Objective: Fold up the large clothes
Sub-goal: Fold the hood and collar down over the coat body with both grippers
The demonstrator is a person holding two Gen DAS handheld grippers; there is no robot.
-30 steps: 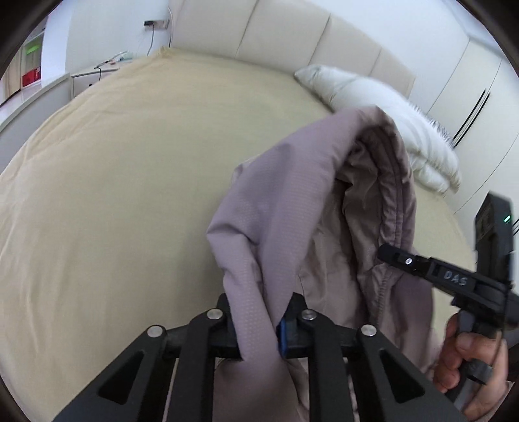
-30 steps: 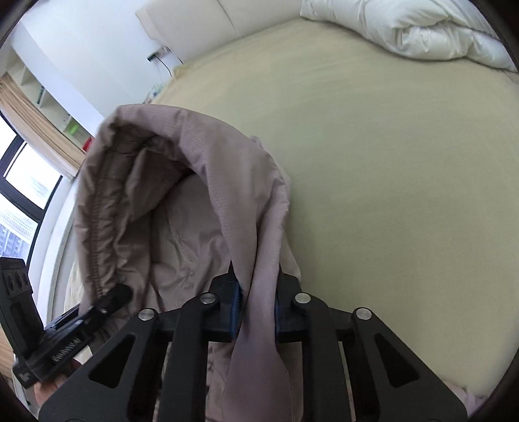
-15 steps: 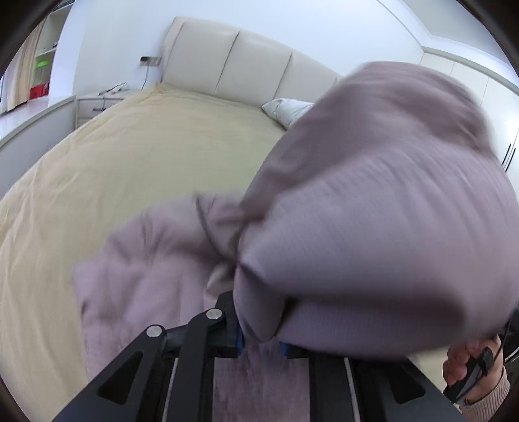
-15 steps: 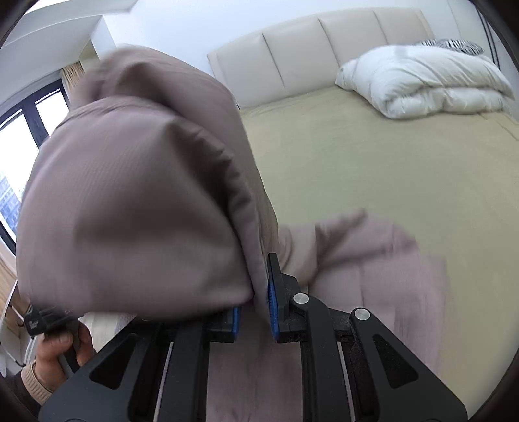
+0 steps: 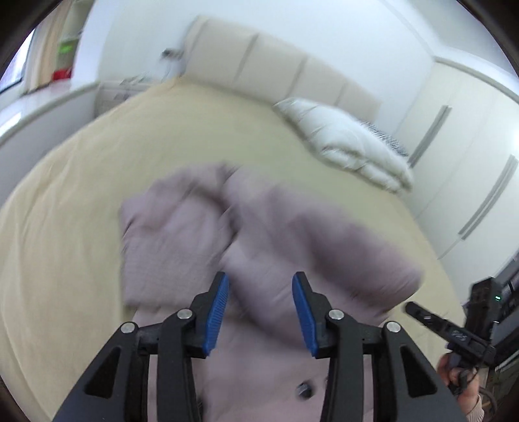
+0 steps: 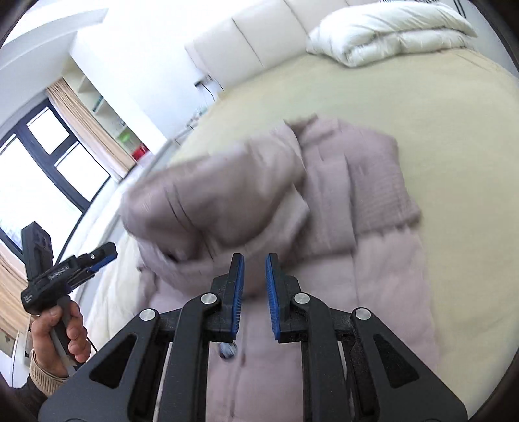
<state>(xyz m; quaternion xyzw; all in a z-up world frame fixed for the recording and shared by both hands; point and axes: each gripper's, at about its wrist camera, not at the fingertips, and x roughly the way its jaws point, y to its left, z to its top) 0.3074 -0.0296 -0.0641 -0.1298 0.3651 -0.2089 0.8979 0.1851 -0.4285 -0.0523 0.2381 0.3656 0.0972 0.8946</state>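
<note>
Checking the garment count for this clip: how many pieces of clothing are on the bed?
1. A single mauve padded jacket lies on the beige bed, ahead of both open tongs, left and right. Motion blur could hide something beneath it.

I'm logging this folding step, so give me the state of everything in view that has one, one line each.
Mauve padded jacket: released, lying on the bed, partly folded over itself, blurred.
Left gripper: open, empty, above the jacket.
Right gripper: open with a narrow gap, empty, above the jacket.
White duvet: bunched near the headboard.
Beige bed sheet: spread flat.
</note>
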